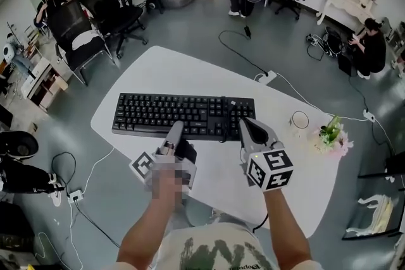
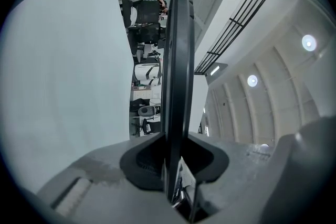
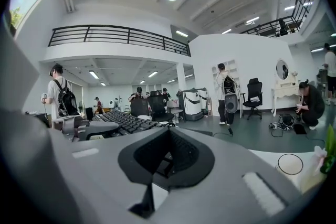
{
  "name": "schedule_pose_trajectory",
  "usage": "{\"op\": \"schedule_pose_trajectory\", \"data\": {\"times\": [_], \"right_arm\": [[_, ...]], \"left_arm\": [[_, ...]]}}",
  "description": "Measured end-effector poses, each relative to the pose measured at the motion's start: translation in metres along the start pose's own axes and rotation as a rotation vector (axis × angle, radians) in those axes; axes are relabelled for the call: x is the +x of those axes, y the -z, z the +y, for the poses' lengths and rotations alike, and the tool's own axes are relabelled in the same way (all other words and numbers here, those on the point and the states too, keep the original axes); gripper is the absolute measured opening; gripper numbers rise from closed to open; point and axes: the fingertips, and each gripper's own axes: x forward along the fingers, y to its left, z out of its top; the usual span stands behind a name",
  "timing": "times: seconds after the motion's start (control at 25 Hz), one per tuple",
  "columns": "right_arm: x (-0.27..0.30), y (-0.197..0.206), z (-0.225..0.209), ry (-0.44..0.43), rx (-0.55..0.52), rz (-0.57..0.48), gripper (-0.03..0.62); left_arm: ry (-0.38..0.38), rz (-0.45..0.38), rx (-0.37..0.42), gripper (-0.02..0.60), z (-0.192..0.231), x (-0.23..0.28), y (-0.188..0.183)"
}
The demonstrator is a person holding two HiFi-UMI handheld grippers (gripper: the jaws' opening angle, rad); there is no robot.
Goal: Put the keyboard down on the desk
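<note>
Standing near the desk's [image 1: 152, 66] right edge, cup [image 1: 299, 121] and flowers [image 1: 331, 134] (well clear); left gripper [image 1: 175, 131] pinches keyboard [image 1: 183, 114], right gripper [image 1: 245, 125] closed, empty.

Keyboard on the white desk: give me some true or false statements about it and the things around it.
1. The left gripper is clamped on an edge of the keyboard. True.
2. The keyboard is white. False: it is black, and the desk is white.
3. In the head view, a glass stands on the desk to the right of the keyboard. True.
4. The flowers lie on top of the keyboard. False: they sit on the desk beyond the glass, near its right edge, apart from the keyboard.
</note>
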Motion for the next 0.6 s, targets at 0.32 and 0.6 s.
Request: {"op": "schedule_pose_trajectory", "data": {"times": [0.32,0.6], "right_arm": [[0.019,-0.003,-0.004,0.162,0.038,-0.021,0.000],[0.025,-0.001,-0.010,0.323,0.079,-0.037,0.000]], "left_arm": [[0.021,0.149,-0.037,0.091,0.011,0.036,-0.020],[0.016,0.291,-0.086,0.091,0.028,0.066,-0.026]]}}
